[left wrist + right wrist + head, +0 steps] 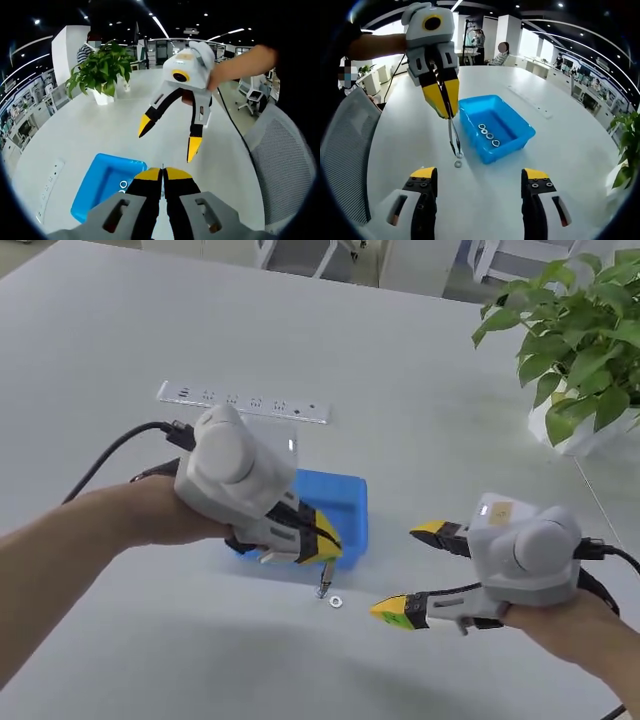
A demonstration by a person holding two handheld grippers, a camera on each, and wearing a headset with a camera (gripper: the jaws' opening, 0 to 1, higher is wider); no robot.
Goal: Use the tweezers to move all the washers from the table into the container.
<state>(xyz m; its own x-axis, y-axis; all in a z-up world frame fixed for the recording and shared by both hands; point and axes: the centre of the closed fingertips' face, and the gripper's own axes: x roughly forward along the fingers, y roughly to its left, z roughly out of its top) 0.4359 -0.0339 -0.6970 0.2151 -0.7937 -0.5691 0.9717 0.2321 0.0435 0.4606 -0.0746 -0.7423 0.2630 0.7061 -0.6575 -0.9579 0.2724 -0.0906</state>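
Nearest the head camera, low right: right claw [410,570], jaws spread wide, nothing between them. Its own view shows the same gap, with bare tabletop [485,200] between the two tips.

Just beyond, centre: left claw [322,540], jaws pressed together on the tweezers [323,580], which point down at the tabletop. A loose washer [335,601] lies on the tabletop just beside the tweezer tips, short of the container [350,502].

View differences:
- The right claw view looks into the container, where four washers [490,136] lie in a row on the floor. In the head view the left claw covers much of the container, and no washers can be made out inside.
- The right claw view shows a second small ring right at the tweezer tips, just above the loose washer. Cannot tell whether the tips grip it or it lies flat.
- In the left claw view the tweezers are a thin line between its closed jaws, and their tips are hard to make out. One washer shows in the container beside the jaw. The right claw hangs open over the tabletop beyond.

Farther back: a white power strip [245,402] lies behind the container. A potted plant [580,340] stands at the far right edge, cut off by the frame. Mesh chair [285,165] at the tabletop's side. Seated people [500,55] are in the office background, too small to detail.
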